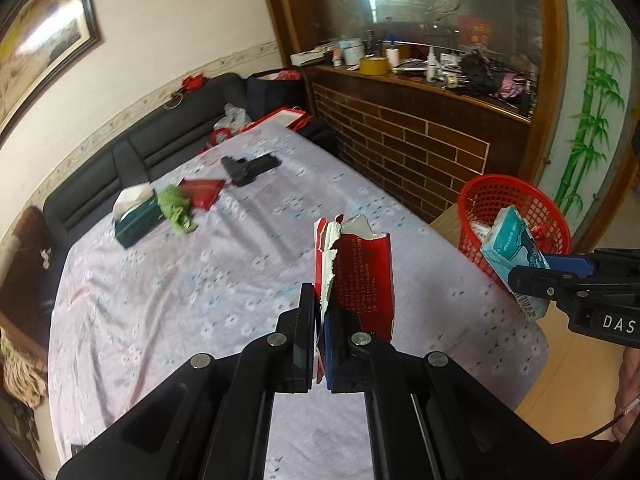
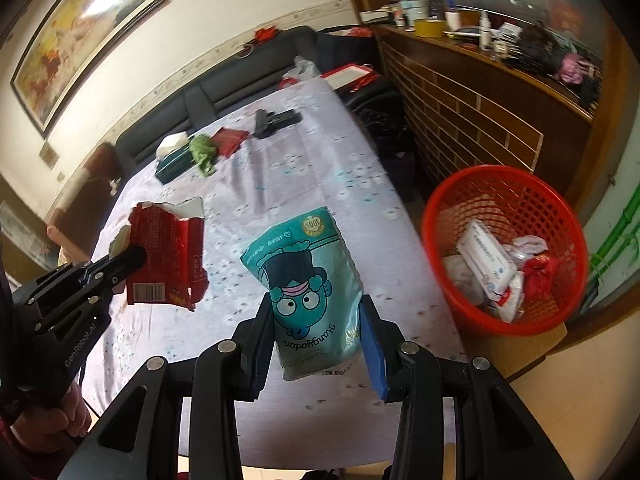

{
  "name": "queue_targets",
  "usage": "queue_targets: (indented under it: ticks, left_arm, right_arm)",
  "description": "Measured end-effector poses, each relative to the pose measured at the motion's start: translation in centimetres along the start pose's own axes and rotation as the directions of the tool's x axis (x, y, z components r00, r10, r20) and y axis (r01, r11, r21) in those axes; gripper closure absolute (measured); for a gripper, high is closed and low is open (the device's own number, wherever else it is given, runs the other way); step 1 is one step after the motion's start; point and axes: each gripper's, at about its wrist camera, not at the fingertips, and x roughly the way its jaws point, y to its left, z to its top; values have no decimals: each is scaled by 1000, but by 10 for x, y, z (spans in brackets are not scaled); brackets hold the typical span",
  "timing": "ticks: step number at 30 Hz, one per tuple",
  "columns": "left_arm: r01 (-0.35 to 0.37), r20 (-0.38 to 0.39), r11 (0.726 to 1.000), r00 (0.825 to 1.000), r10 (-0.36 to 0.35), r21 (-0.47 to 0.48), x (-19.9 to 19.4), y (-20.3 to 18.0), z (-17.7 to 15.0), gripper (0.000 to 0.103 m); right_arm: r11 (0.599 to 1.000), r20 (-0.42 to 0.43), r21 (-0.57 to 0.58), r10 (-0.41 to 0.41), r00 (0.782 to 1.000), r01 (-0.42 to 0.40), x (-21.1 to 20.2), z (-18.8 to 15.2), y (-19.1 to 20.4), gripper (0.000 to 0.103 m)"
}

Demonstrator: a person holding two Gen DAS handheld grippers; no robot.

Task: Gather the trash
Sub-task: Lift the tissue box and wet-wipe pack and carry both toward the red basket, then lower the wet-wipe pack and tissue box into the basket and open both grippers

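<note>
My left gripper (image 1: 321, 300) is shut on a torn red paper packet (image 1: 360, 276), held upright above the lilac flowered tablecloth (image 1: 180, 300). The right wrist view shows that packet (image 2: 168, 256) at the left, pinched in the left gripper (image 2: 134, 258). My right gripper (image 2: 316, 320) is shut on a teal tissue pack (image 2: 308, 288) with a cartoon face, lifted over the cloth. In the left wrist view the pack (image 1: 512, 252) hangs in front of the red mesh basket (image 1: 480, 196). That basket (image 2: 532, 196) stands at the right on a wooden stool and holds several wrappers and packs.
Farther back on the table lie a green tissue box (image 1: 136, 216), a crumpled green cloth (image 1: 174, 208), a red pouch (image 1: 202, 190) and a black gun-shaped object (image 1: 248, 168). A dark sofa (image 1: 168, 136) runs behind the table. A brick-fronted wooden counter (image 1: 400, 136) stands to the right.
</note>
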Motion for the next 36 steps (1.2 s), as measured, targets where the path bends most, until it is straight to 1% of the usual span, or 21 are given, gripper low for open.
queue_targets:
  ticks: [6,9,13,20,27,36]
  left_arm:
    - [40,17,998,999,-41,48,3,-25,20,100]
    - [82,24,995,996,-84,64,4,-38,31,100]
    - [125,29,988,991,-128,88,5,-56,43,100]
    - [212,15,970,976,-215,118,13,-89,63,100]
    - [268,9,951,962,-273,153,24,-119,80,100]
    - [299,-29,939,954,-299,172,48,-148,88,100]
  right_arm:
    - [997,33,74,-32,999,30,-15,3,-36,60]
    - [991,58,125,-61,996,53,-27,6,-60,60]
    - [977,83,197,-104,991,86,-41,7,-92,60]
    - [943,112,307,-171,979,129,-66,5,-143,60]
    - [927,123,343,-205,971,152,-76,8,-165,60]
    - [922,110,351,-212,971,162,-70,18,-178,60]
